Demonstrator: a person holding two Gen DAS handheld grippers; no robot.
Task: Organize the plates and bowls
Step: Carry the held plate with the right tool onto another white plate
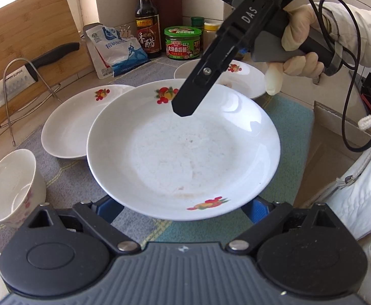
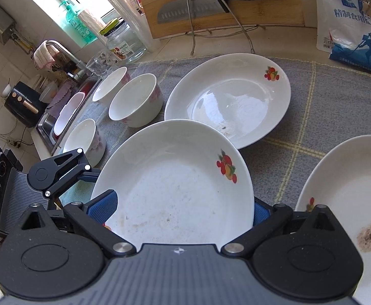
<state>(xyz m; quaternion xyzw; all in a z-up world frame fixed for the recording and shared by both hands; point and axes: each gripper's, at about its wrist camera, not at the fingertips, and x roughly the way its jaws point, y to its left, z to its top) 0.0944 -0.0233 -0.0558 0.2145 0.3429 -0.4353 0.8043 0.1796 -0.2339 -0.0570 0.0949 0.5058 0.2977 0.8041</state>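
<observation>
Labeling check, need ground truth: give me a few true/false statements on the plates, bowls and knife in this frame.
1. Both grippers, the left gripper and the right gripper, hold the same plate. True.
2. The held plate is plain white. False: it carries fruit prints.
3. The knife lies flat on the cloth. False: it rests on a wire rack against the cutting board.
4. Bowls stand upright on the cloth. True.
5. The far right plate is spotless. False: brown residue.

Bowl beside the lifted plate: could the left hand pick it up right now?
Probably not: the left gripper seems clamped on the plate, shared with the right gripper; the bowl sits free beside it.
</observation>
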